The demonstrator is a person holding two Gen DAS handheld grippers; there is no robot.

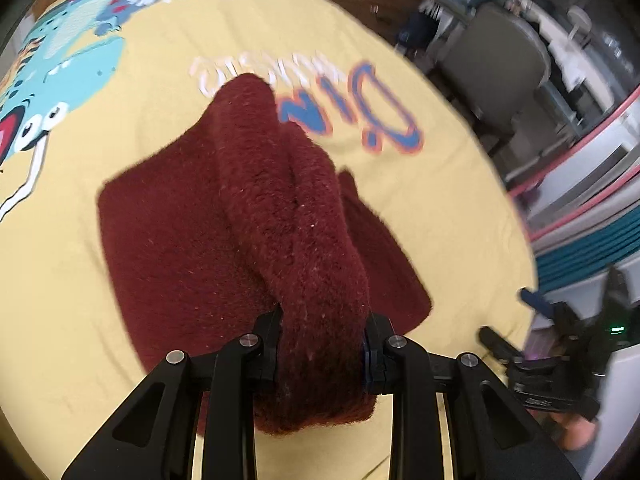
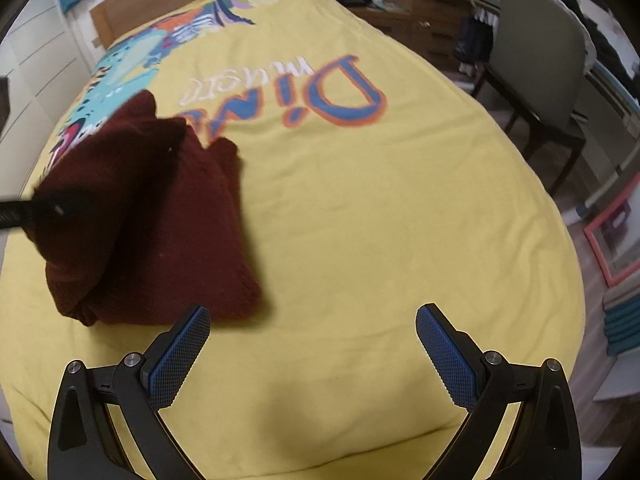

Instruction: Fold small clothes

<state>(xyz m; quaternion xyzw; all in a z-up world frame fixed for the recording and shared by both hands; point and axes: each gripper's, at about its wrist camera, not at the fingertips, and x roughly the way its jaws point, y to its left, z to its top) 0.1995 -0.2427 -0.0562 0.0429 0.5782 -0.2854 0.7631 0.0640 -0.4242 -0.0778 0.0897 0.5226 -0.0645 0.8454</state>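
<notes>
Yellow bedspread is filling most of both views, printed with blue-and-orange lettering and a cartoon dinosaur toward the upper left of the frame. A wooden headboard is showing at the top left of the right wrist view, and a grey chair is standing at the upper right beside the bed.

Lying on the bedspread at the left of the right wrist view is the dark red fleece garment, partly folded, with its upper layer rising off the lower one. In the left wrist view the same garment is occupying the centre, a thick fold running down to the bottom middle of the frame.

The left gripper is clamping that fold between its two fingers, the fabric bulging out below them. It is appearing blurred at the left edge of the right wrist view.

The right gripper is hovering over bare bedspread at the bottom of its frame, its blue-padded fingers standing wide apart and gripping nothing, just beside the garment's near corner.
</notes>
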